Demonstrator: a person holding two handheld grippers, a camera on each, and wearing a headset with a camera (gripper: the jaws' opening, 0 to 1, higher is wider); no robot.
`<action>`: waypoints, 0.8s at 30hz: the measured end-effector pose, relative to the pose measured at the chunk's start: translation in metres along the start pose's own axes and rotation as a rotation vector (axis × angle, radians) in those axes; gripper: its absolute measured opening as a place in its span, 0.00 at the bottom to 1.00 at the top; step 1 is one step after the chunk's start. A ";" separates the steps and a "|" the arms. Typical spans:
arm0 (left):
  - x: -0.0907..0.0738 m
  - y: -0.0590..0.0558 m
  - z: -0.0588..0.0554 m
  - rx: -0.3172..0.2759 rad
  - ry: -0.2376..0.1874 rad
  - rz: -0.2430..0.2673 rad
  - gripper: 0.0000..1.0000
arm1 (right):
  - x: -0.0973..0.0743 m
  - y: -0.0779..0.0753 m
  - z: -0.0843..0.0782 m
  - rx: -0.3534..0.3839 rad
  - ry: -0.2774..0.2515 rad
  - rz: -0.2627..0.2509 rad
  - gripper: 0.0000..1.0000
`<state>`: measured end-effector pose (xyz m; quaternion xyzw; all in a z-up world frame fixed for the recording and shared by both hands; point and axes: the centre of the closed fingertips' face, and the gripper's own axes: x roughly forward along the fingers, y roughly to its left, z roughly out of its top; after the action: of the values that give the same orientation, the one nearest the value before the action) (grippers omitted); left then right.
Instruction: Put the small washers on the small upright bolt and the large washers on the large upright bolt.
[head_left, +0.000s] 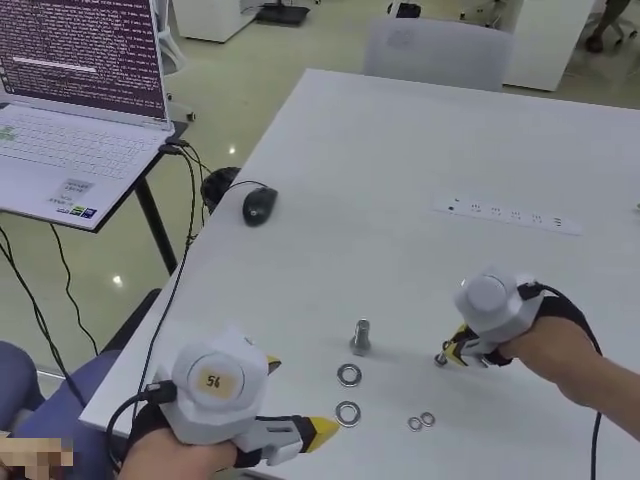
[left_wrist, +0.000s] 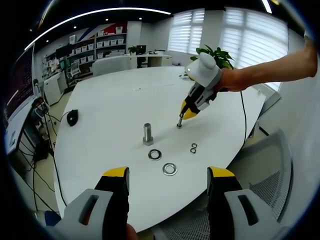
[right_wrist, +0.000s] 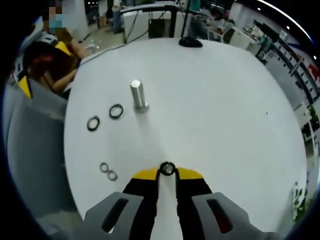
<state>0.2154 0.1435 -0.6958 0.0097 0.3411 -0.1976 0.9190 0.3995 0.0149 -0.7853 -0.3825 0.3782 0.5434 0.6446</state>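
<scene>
Right gripper view shows us the right hand-held gripper (right_wrist: 167, 174) pinched shut on the small upright bolt (right_wrist: 167, 168), right of the large bolt (right_wrist: 137, 95). The left hand-held gripper (left_wrist: 168, 173) gapes empty at the counter's (left_wrist: 115, 95) near edge, the large washers (left_wrist: 155, 154) just beyond it.

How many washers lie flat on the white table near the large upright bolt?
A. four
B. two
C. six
A: a pair of large washers and a pair of small washers lie on the table in front of the large upright bolt.
</scene>
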 end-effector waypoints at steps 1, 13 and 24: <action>0.000 0.000 0.000 0.000 0.001 0.000 0.62 | 0.002 0.000 -0.001 0.000 0.001 0.000 0.13; 0.000 0.002 -0.002 -0.014 -0.004 0.005 0.62 | 0.015 0.002 -0.010 0.070 -0.011 -0.011 0.14; 0.002 0.006 0.001 -0.020 -0.013 0.004 0.62 | 0.020 0.012 -0.018 0.134 -0.027 -0.005 0.16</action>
<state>0.2191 0.1481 -0.6970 0.0002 0.3371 -0.1925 0.9216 0.3890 0.0085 -0.8123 -0.3320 0.4040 0.5201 0.6753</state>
